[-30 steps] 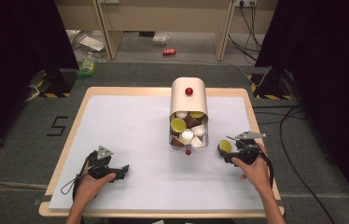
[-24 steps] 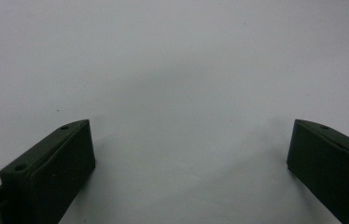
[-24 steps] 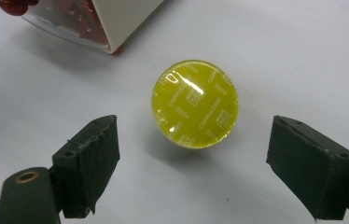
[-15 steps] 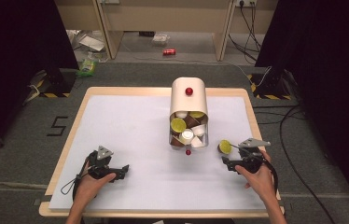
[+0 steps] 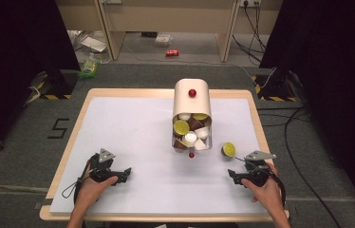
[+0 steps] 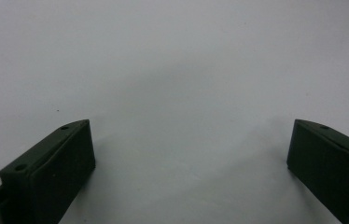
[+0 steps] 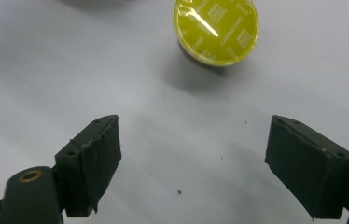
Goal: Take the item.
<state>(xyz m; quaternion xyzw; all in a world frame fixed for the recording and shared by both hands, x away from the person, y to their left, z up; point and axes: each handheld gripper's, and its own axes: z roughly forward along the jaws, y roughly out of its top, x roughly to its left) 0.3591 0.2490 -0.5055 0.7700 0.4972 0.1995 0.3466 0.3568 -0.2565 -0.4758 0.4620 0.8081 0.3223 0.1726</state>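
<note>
Sitting alone on the white surface [image 5: 133,128] just right of the tipped-over container [image 5: 192,102], yellow-topped capsule [image 5: 228,149], foil lid facing up and toward the person, clear of both claws. Right claw [image 5: 233,175] near and just below that capsule, jaws wide apart though just closing a little, nothing between them; same capsule [image 7: 216,31] seen in the right gripper view ahead of the pads [image 7: 99,154] and not yet framed by them. Left claw [image 5: 124,172] resting low at the near left, well apart from everything, jaws spread with bare surface between. Likely trouble from here: pushing forward off-centre and nudging the round capsule so that it rolls or skids away toward the edge; closing too early and pinching air; clipping the foil lid rather than the body and flipping it. Right hand [image 5: 261,187] low over the near right corner, claw pointing left along the surface; left hand [image 5: 92,183] gripping its handle, claw pointing right.
</note>
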